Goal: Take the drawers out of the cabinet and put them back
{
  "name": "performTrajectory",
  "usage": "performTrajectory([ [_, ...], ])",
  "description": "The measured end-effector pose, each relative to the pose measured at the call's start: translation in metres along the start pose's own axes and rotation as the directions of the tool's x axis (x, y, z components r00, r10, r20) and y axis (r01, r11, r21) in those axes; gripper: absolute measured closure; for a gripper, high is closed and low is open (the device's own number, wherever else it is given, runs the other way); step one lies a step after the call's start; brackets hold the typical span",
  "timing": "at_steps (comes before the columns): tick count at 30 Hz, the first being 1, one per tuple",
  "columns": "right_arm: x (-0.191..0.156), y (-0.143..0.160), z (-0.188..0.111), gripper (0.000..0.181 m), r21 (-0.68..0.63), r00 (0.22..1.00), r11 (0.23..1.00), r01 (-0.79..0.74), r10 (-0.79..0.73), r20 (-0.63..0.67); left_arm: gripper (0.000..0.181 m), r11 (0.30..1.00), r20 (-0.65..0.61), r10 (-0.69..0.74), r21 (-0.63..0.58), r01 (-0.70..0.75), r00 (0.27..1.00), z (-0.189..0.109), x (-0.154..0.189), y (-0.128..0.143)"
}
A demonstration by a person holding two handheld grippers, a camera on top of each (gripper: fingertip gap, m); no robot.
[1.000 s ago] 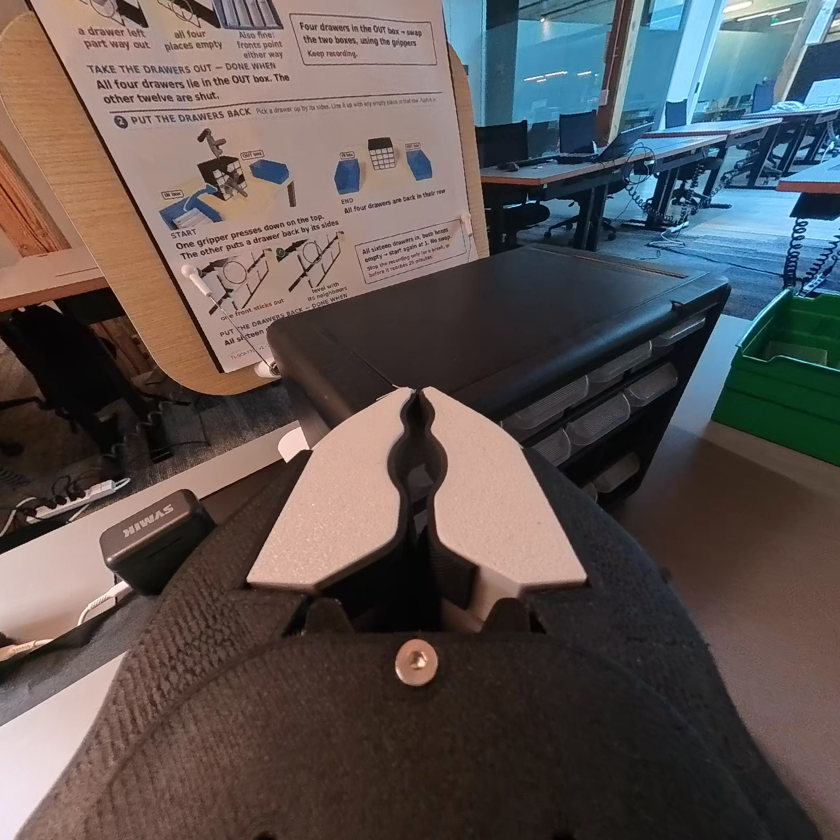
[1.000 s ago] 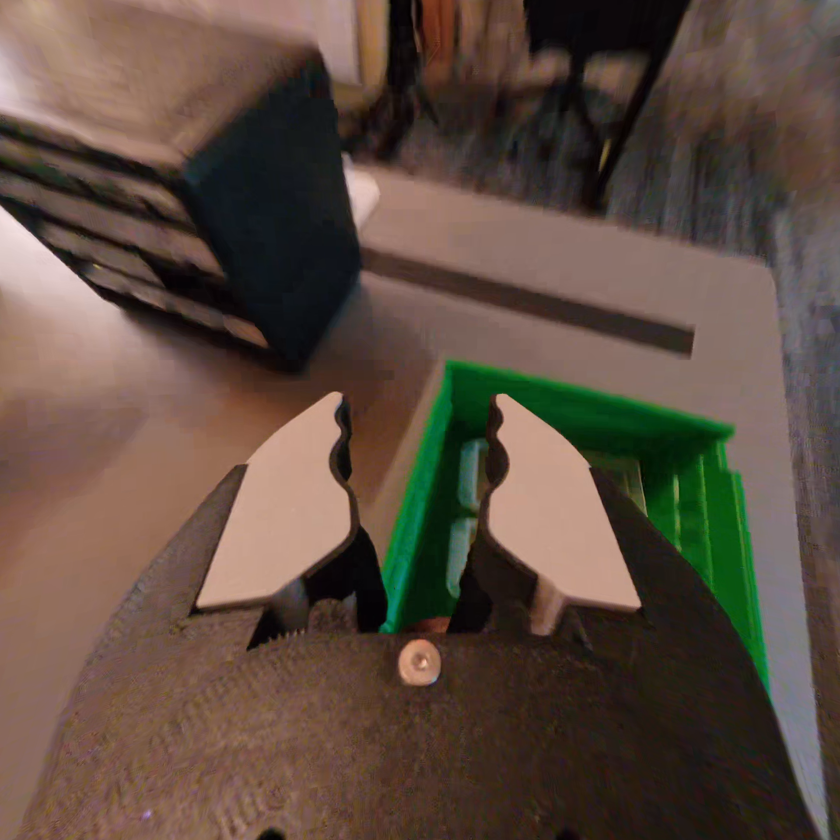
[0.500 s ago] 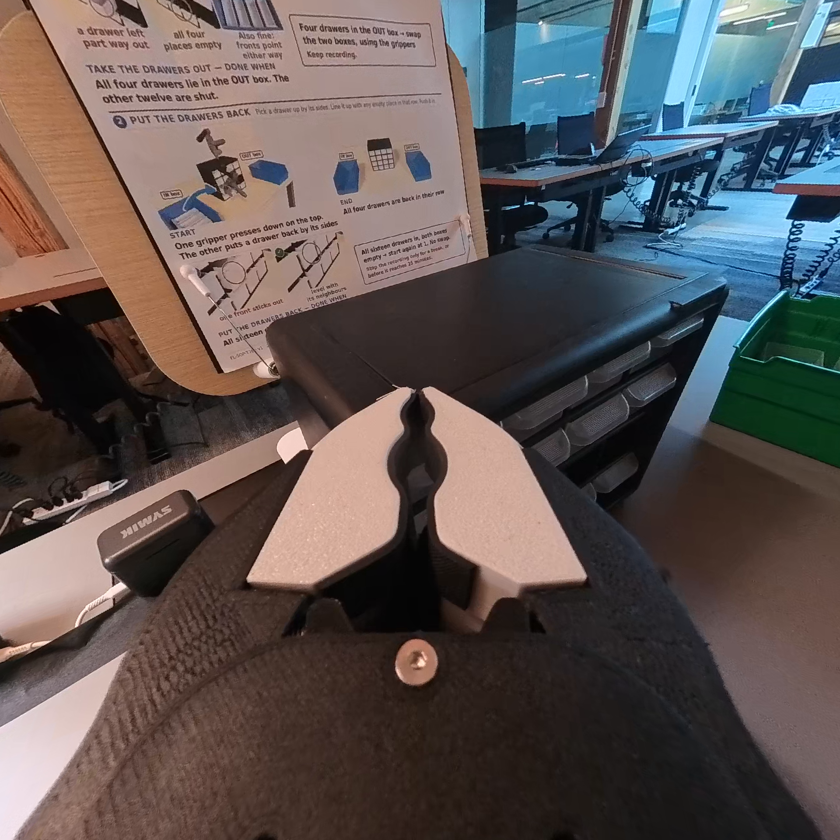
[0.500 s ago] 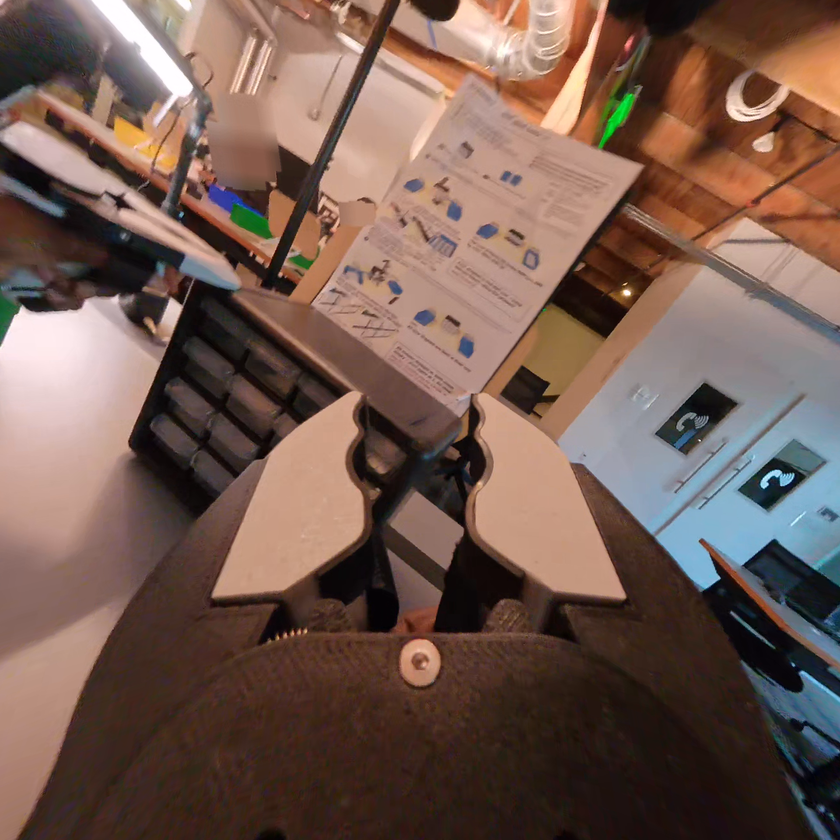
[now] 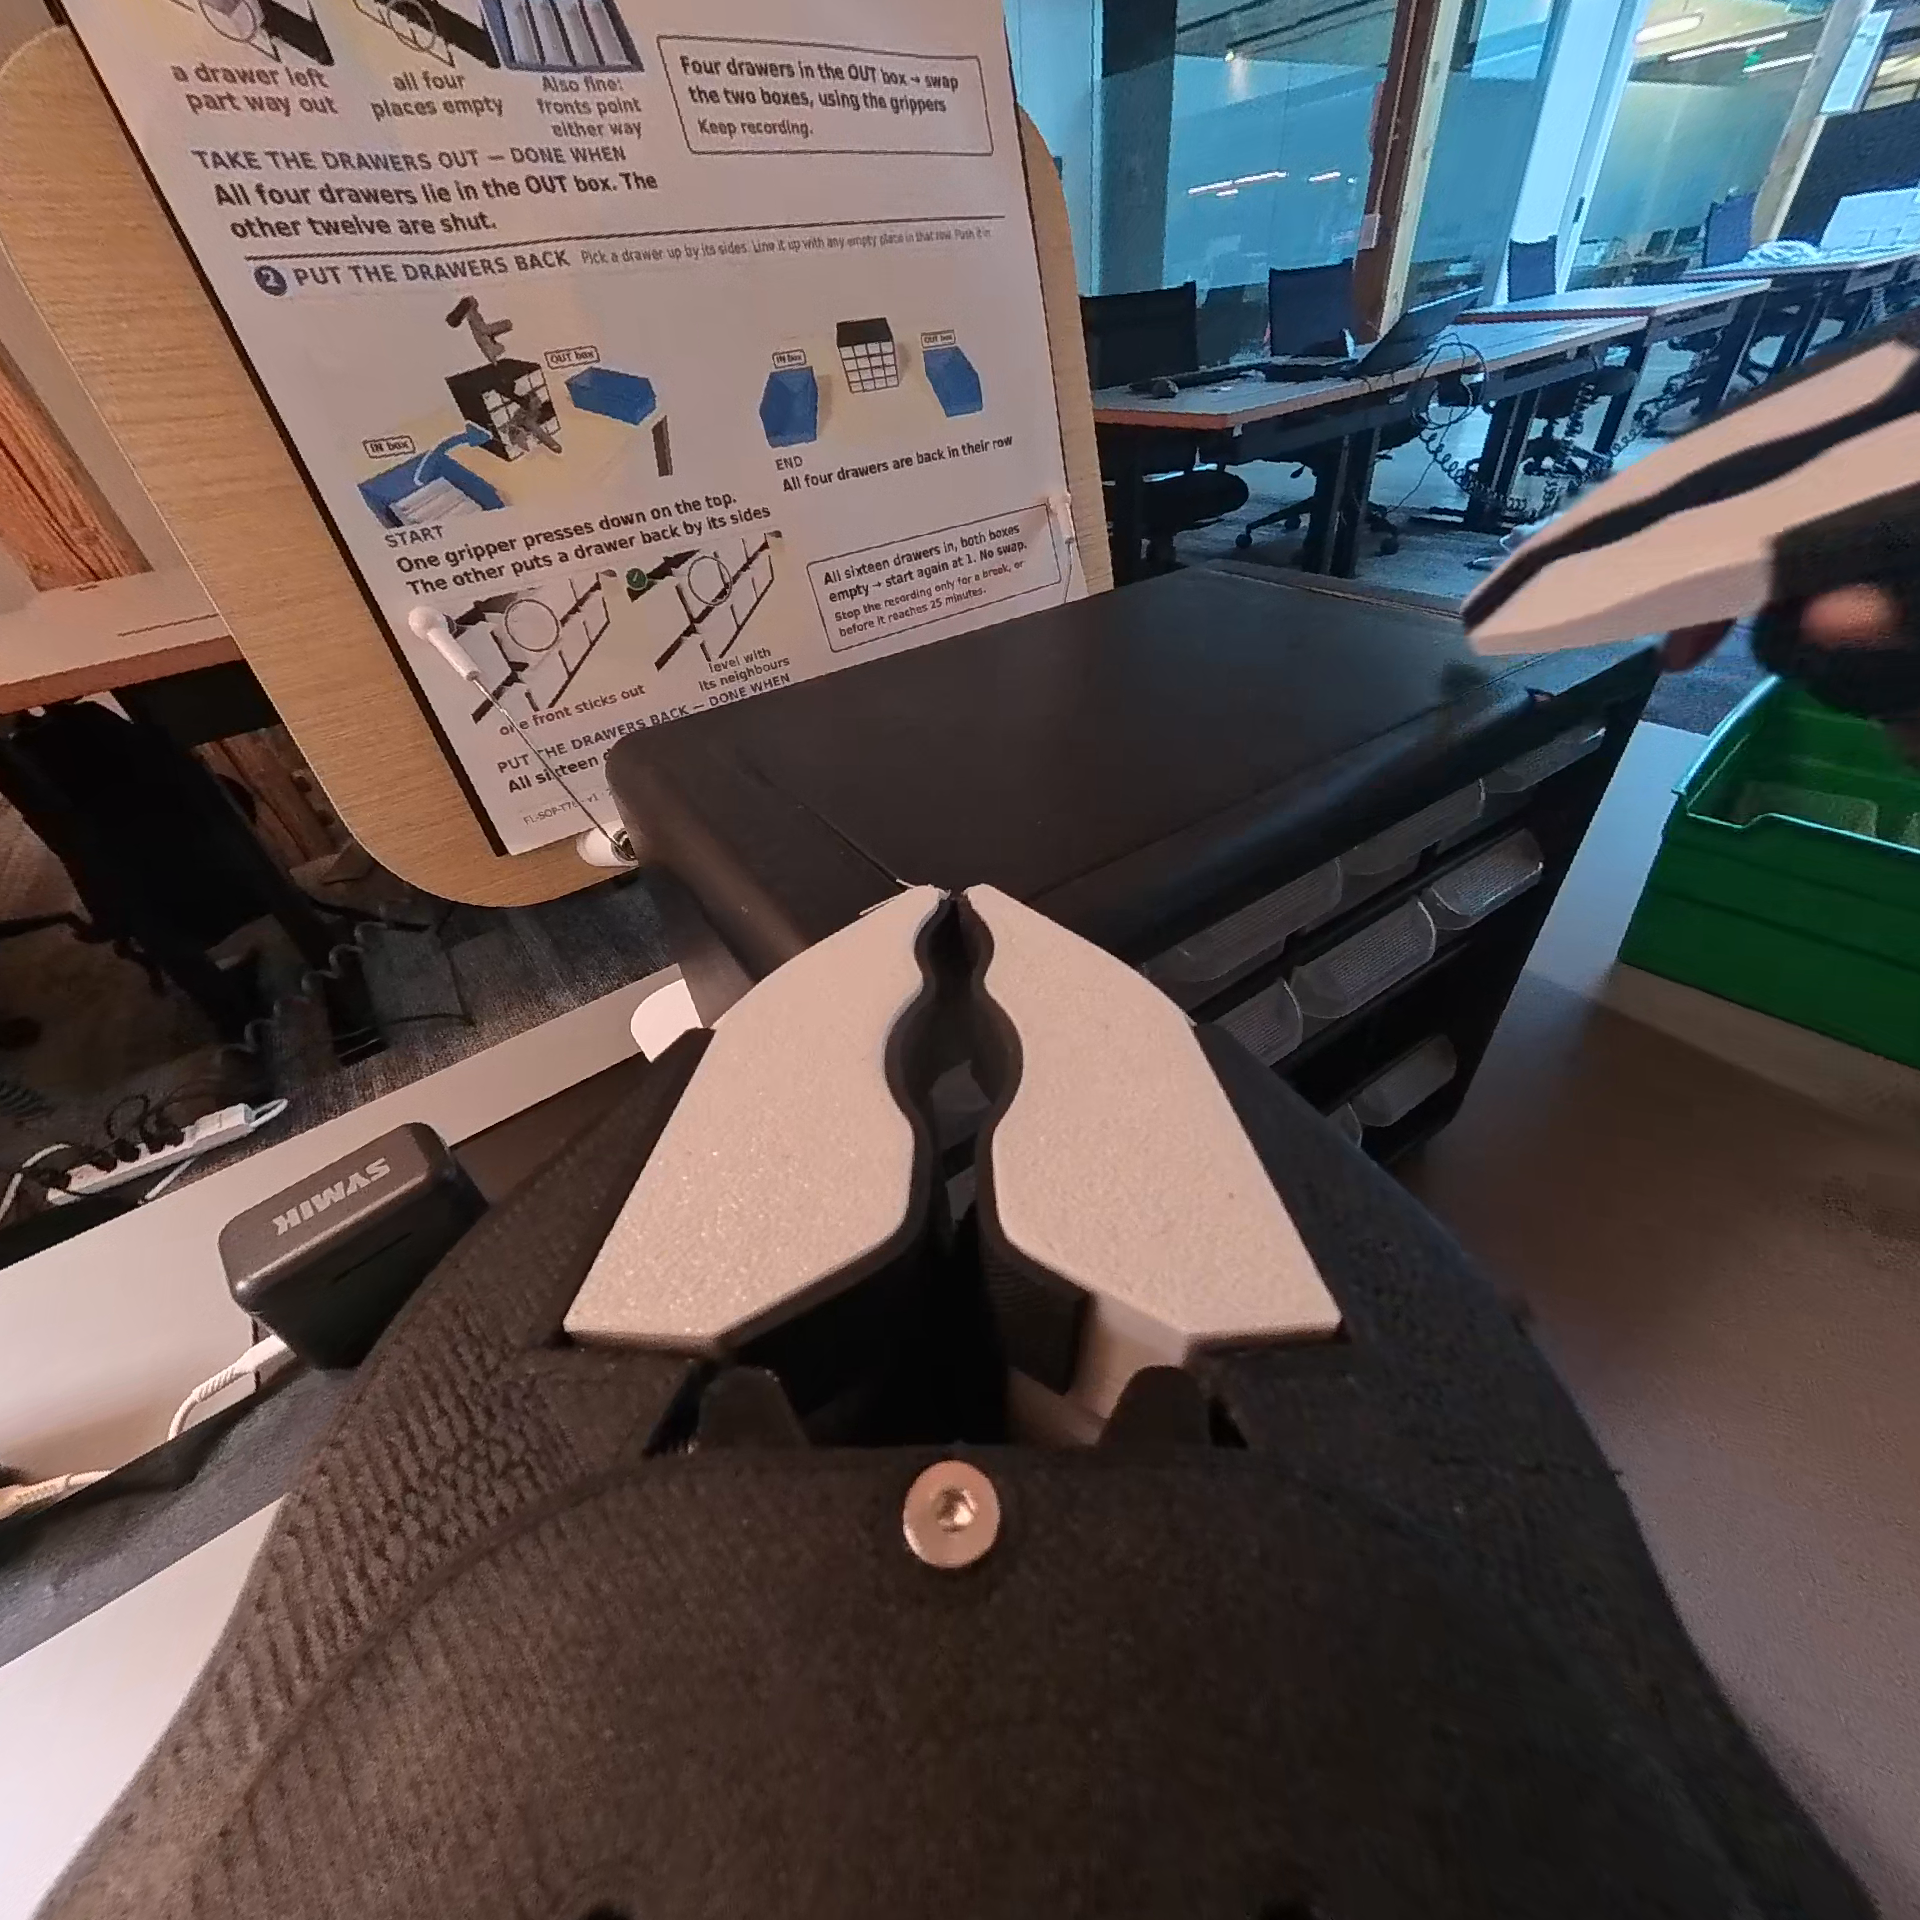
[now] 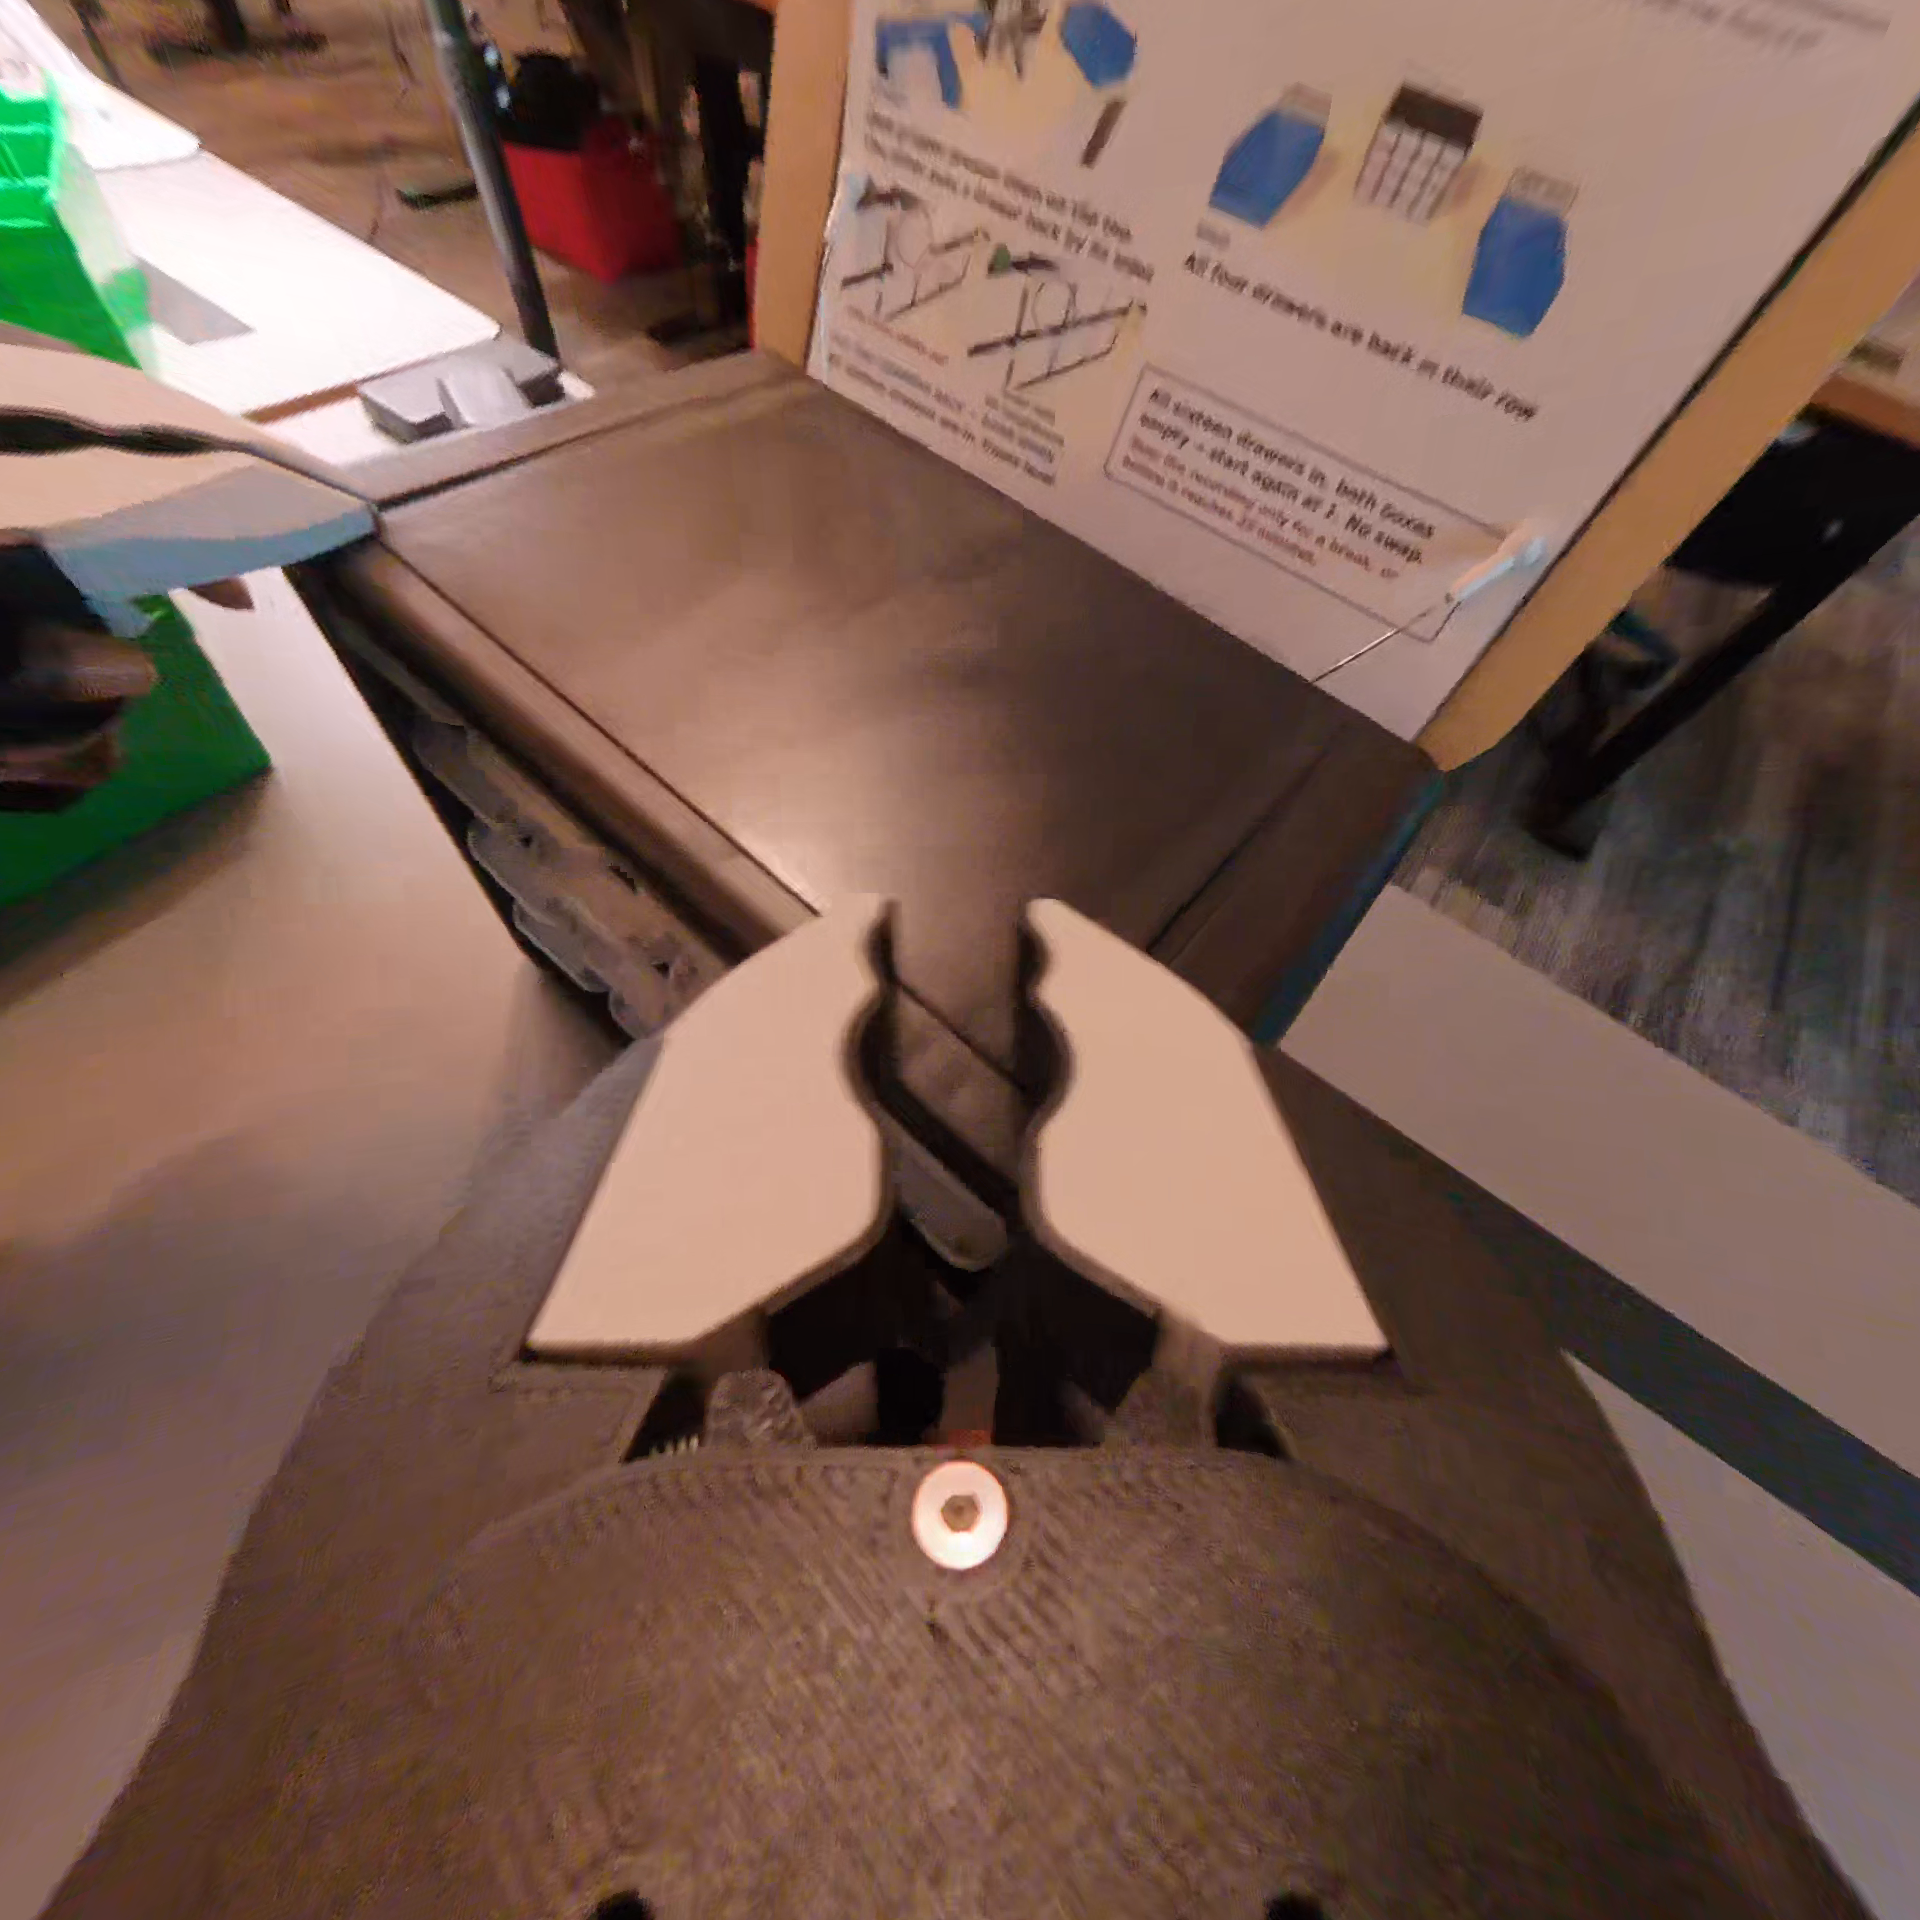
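Swinging away from the green bin point(image 5: 1797, 883) it faced a second ago, the right gripper point(image 6: 956, 935) now points down at the near right corner of the black drawer cabinet point(image 6: 831, 644), and from the left wrist view it point(image 5: 1704, 540) shows above the cabinet's far end. Its jaws stand slightly apart with nothing between them. The left gripper point(image 5: 951, 899) has barely shifted: it sits at the cabinet's left end, jaws closed on nothing. The cabinet stands on the table point(image 5: 1662, 1299) before an instruction poster point(image 5: 623, 416), clear drawers point(image 5: 1361, 951) in its front; at least one slot in the rows looks empty. The bin holds what look like clear drawers. This reads as the right gripper coming over to brace the top, though it carries no drawer.
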State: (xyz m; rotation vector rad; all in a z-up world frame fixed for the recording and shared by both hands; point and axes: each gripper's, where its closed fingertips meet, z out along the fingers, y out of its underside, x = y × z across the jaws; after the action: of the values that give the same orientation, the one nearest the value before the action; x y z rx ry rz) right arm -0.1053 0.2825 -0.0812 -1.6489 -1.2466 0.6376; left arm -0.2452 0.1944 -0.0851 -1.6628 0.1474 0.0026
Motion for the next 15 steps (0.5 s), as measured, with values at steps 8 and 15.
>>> performTrajectory([
  [8,0.002,0.004,0.008,0.180,-0.027,0.998,0.999,-0.017,0.019,0.056,0.178,0.994,0.024,0.100,-0.034,-0.099,0.995,-0.002,0.003,-0.001],
  [15,0.002,0.004,0.007,0.180,0.035,0.983,0.992,-0.123,0.117,0.144,0.113,0.893,-0.254,0.414,-0.074,-0.445,0.874,-0.018,0.077,-0.001],
])
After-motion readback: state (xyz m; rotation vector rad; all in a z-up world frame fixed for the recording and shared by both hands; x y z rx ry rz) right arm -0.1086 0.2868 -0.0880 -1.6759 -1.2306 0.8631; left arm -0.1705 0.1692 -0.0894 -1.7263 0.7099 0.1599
